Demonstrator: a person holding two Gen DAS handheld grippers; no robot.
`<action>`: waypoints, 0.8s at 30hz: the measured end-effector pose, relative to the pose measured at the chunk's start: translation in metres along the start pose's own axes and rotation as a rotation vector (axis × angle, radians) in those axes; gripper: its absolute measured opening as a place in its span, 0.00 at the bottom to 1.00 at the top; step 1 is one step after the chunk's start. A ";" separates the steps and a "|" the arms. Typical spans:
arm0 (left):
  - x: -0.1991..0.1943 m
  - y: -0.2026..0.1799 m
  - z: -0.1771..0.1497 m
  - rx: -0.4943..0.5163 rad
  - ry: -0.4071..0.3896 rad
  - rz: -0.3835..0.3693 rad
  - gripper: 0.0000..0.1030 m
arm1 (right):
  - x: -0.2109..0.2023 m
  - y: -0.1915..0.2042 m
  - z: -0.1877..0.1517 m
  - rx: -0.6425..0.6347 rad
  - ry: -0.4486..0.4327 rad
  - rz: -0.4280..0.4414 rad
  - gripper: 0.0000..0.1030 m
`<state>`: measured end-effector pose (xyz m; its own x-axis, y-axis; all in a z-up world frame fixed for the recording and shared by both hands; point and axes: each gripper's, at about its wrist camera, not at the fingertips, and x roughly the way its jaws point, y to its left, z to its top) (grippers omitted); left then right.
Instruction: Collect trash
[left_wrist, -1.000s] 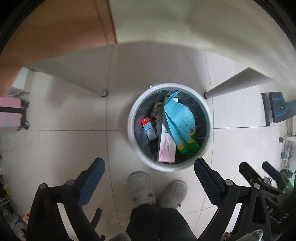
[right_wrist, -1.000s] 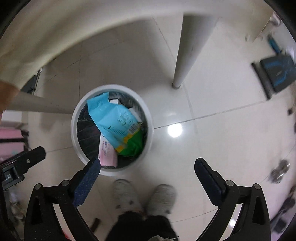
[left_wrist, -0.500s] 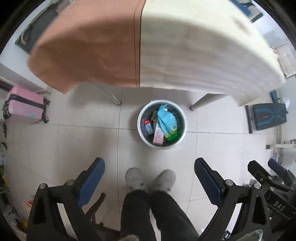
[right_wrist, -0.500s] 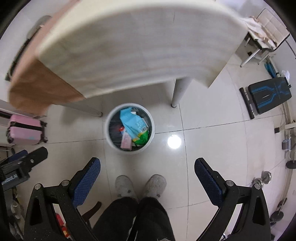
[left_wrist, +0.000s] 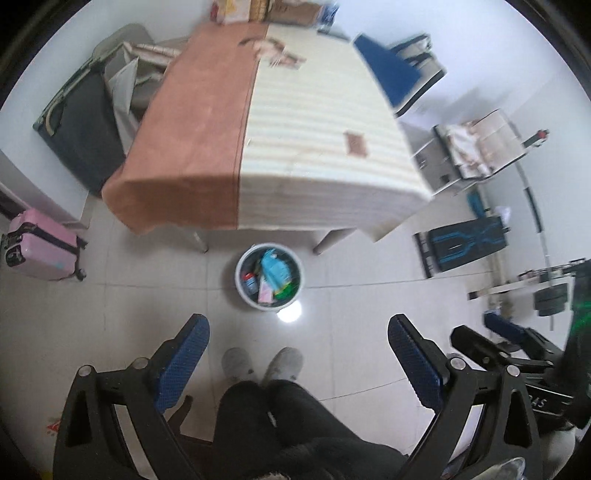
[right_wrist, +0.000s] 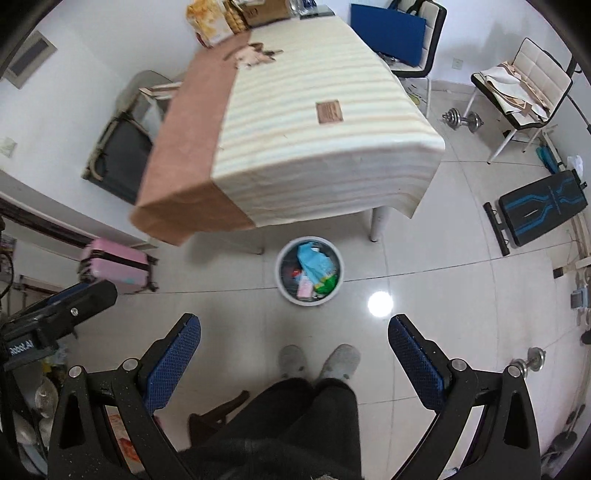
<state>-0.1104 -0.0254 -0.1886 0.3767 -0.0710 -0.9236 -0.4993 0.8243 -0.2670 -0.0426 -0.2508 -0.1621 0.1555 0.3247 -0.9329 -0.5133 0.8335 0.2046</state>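
Note:
A round white trash bin (left_wrist: 241, 291) (right_wrist: 284, 293) stands on the floor by the table's near edge. It holds a blue bag (left_wrist: 274, 270) (right_wrist: 314, 263), a pink box (left_wrist: 264, 292) and other wrappers. My left gripper (left_wrist: 298, 350) is open and empty, high above the floor. My right gripper (right_wrist: 293, 350) is open and empty too, at about the same height. A brown wrapper (left_wrist: 355, 143) (right_wrist: 328, 112) lies on the striped tablecloth (right_wrist: 317, 147). Crumpled paper (left_wrist: 275, 51) (right_wrist: 256, 53) lies at the table's far end.
The person's slippered feet (right_wrist: 319, 360) stand just before the bin. A pink suitcase (left_wrist: 40, 245) stands left. Chairs (right_wrist: 524, 85), a dumbbell (right_wrist: 463, 120) and a workout bench (right_wrist: 543, 208) stand right. Boxes (right_wrist: 236, 14) sit at the table's far end.
Both grippers have risen from just above the bin to well above table height. The tabletop has come into view. Both stay open and empty.

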 end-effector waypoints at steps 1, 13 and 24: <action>-0.013 -0.001 0.000 0.004 -0.017 -0.015 0.96 | -0.015 0.003 0.000 -0.002 -0.009 0.014 0.99; -0.086 -0.004 -0.020 0.014 -0.110 -0.117 1.00 | -0.121 0.038 -0.011 -0.046 -0.084 0.096 1.00; -0.108 -0.004 -0.037 -0.018 -0.111 -0.157 1.00 | -0.141 0.057 -0.022 -0.097 -0.050 0.137 1.00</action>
<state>-0.1776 -0.0414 -0.0983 0.5342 -0.1354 -0.8344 -0.4411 0.7974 -0.4118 -0.1121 -0.2583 -0.0255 0.1188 0.4559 -0.8821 -0.6112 0.7337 0.2969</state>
